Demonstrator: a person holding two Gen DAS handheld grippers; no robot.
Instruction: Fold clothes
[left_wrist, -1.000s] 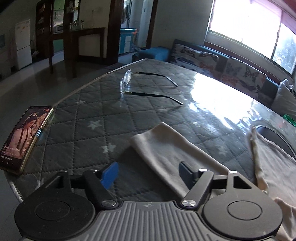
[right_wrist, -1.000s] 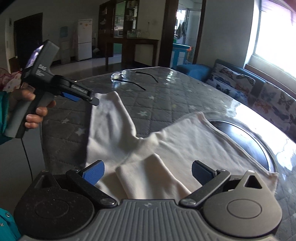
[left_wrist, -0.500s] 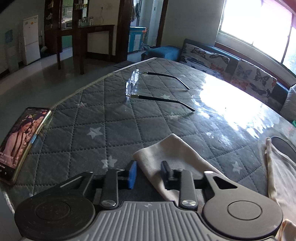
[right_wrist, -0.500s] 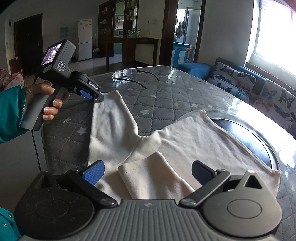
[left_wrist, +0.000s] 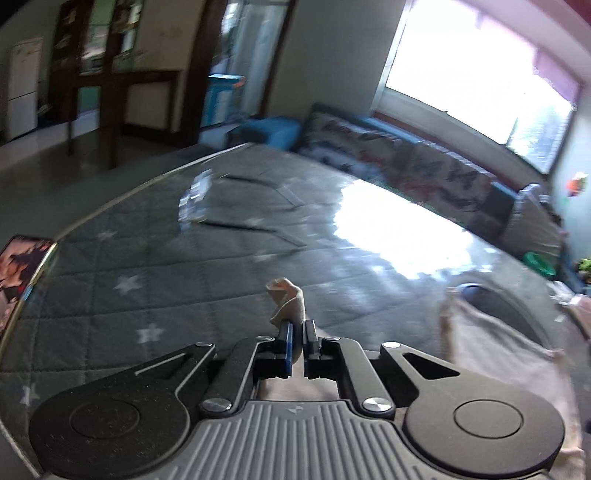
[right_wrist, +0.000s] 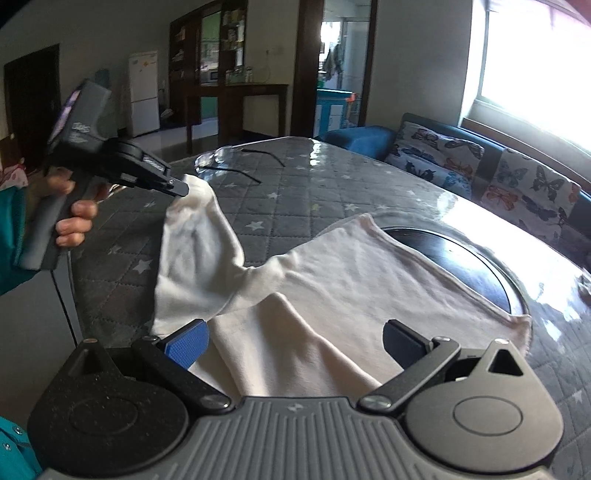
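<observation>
A cream long-sleeved garment (right_wrist: 332, 266) lies spread on the quilted grey table. My left gripper (left_wrist: 297, 332) is shut on the cuff of its far sleeve (left_wrist: 286, 301), which sticks up between the jaws. In the right wrist view the left gripper (right_wrist: 177, 188) holds that sleeve (right_wrist: 195, 236) lifted off the table at the left. My right gripper (right_wrist: 295, 336) is open, its jaws wide on either side of the near sleeve (right_wrist: 280, 343), which lies flat beneath it.
A pair of glasses (right_wrist: 229, 164) lies on the far part of the table (right_wrist: 332, 184). A phone (left_wrist: 18, 273) lies at the table's left edge. A dark round inset (right_wrist: 454, 258) sits under the garment's right side. A sofa (right_wrist: 480, 170) stands behind.
My left gripper closed on the sleeve cuff and lifted it off the table. The right gripper stayed open over the near sleeve.
</observation>
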